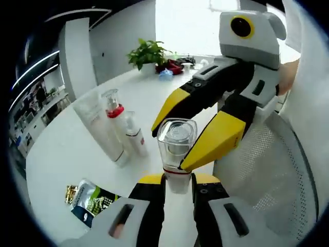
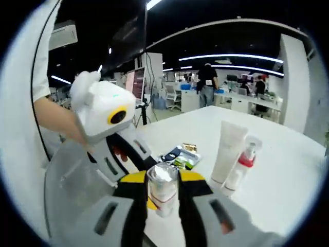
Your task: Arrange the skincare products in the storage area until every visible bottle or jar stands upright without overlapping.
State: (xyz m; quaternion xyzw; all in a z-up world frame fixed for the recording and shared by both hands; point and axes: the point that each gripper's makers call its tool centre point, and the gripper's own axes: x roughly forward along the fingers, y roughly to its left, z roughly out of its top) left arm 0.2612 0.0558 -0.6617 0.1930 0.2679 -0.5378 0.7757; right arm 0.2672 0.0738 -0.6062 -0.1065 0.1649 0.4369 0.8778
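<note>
Bottle, white with clear cap and red collar (image 1: 176,149), upright at frame centre; left tool (image 1: 177,182) clamps its body, right tool (image 1: 198,131) clamps its cap

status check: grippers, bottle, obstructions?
Left hand-held gripper shut on clear-capped bottle. Right hand-held gripper closing around its cap. Tube and pump bottles upright beside, apart.

potted plant (image 1: 147,53) at the white table's (image 1: 61,154) far edge | red and blue items (image 1: 172,68) just beside plant, too small to tell | dark green-gold sachet (image 1: 88,198) flat near the table's near edge | white mesh chair back (image 1: 272,164) beside the table | people (image 2: 207,82) standing at far office desks (image 2: 241,100)
</note>
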